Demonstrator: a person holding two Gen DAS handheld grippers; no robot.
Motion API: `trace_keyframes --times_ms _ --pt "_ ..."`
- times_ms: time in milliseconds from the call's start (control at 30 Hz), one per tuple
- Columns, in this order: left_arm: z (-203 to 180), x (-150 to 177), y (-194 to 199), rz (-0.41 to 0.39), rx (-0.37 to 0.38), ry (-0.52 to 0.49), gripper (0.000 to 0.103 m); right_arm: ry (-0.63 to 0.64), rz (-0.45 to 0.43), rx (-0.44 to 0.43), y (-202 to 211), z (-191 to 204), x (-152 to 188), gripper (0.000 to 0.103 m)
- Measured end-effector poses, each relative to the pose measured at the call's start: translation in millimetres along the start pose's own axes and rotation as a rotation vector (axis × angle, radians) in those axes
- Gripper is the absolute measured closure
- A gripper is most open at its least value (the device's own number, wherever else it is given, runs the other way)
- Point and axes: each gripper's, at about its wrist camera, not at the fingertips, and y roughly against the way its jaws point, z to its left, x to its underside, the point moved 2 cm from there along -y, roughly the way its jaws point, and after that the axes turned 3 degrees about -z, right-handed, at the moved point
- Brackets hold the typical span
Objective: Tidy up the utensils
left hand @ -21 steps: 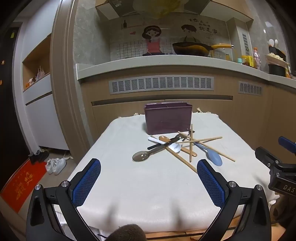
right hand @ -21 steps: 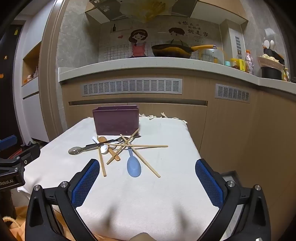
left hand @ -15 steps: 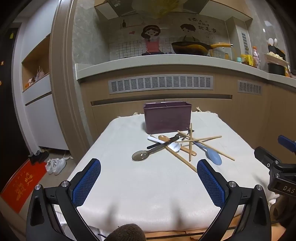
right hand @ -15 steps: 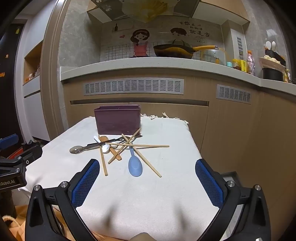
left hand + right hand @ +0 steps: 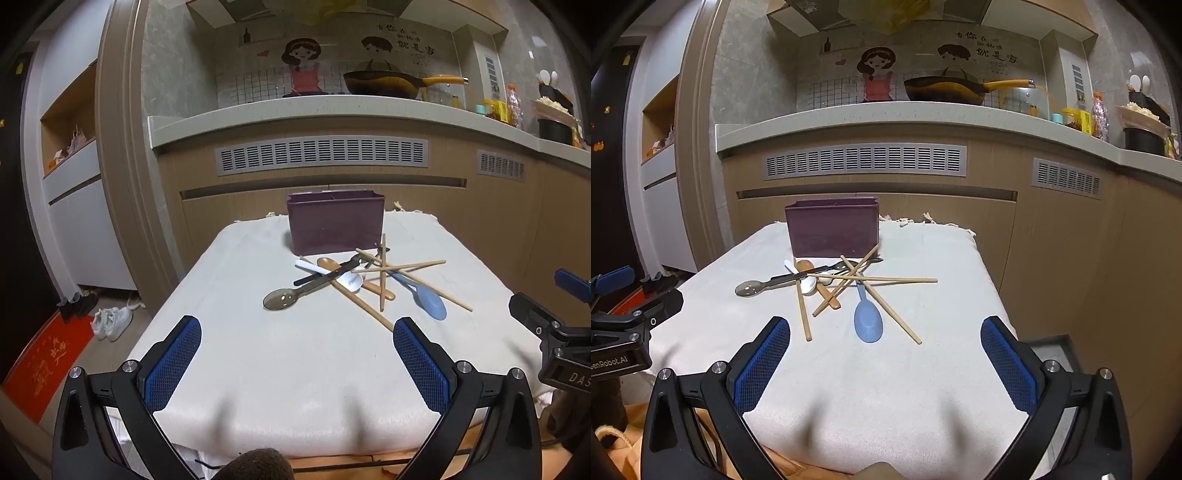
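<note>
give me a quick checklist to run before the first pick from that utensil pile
1. Left gripper jaws open, nothing between them: ok.
2. Right gripper jaws open, nothing between them: ok.
3. Purple holder upright behind the pile on the white cloth: ok.
4. Holder compartments free: cannot tell, the inside is hidden.
5. Blue spoon bowl clear at the near edge of the pile: ok, though chopsticks cross its handle.
6. Utensils separated for single picks: not ok, chopsticks and the grey slotted spoon overlap the rest.

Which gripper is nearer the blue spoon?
Right. The blue spoon lies just ahead between the right gripper fingers; the left gripper sits off to the spoon's left.
</note>
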Motion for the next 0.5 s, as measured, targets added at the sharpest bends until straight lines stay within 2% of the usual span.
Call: trace_keyframes --times_ms 500 --pt "-0.1 -0.1 -1.7 0.021 0.004 -0.010 0.000 0.005 0.021 -0.011 -0.3 3.9 1.6 0.000"
